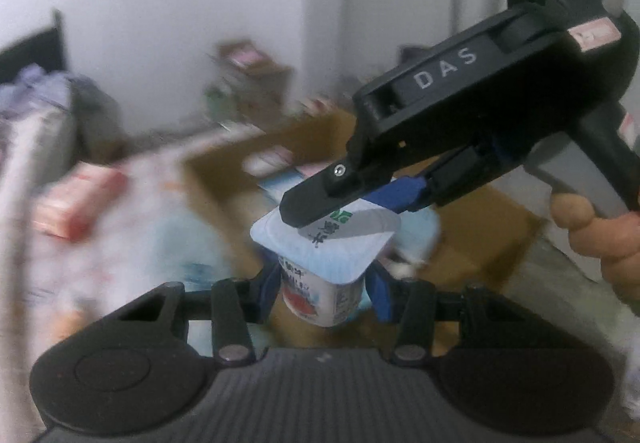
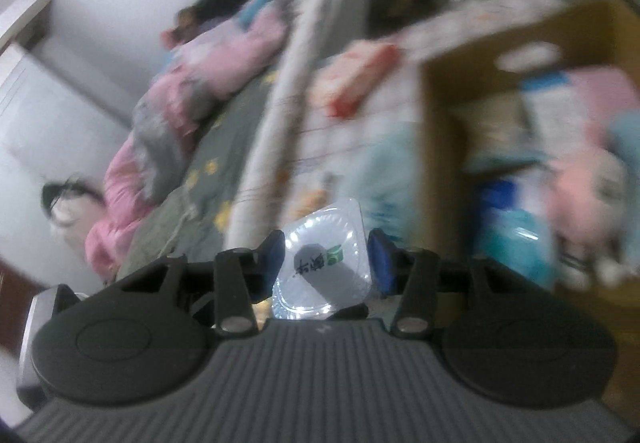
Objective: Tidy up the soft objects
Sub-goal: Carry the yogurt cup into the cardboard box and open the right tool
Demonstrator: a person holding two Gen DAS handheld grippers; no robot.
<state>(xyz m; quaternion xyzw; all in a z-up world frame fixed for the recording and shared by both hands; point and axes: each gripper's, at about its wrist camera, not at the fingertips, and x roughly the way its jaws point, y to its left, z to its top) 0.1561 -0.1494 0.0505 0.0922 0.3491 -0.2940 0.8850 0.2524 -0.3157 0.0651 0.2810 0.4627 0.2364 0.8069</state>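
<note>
My left gripper (image 1: 326, 293) is shut on a white yogurt cup (image 1: 320, 287) with a red and blue label, holding it by its sides in the air. Its foil lid (image 1: 326, 243) faces up. My right gripper (image 1: 344, 211) reaches in from the right in the left wrist view, its jaws standing on either side of the lid's far edge. In the right wrist view the lid (image 2: 326, 267) lies between the right gripper's (image 2: 326, 263) blue pads (image 2: 273, 251); they look close to its edges, but contact is unclear.
An open cardboard box (image 1: 224, 179) with blue and pink soft packs stands below; it also shows in the right wrist view (image 2: 440, 115). A red-and-white pack (image 2: 356, 79) lies on the patterned bed (image 2: 360, 123). Pink and grey bedding (image 2: 192, 91) is piled at left.
</note>
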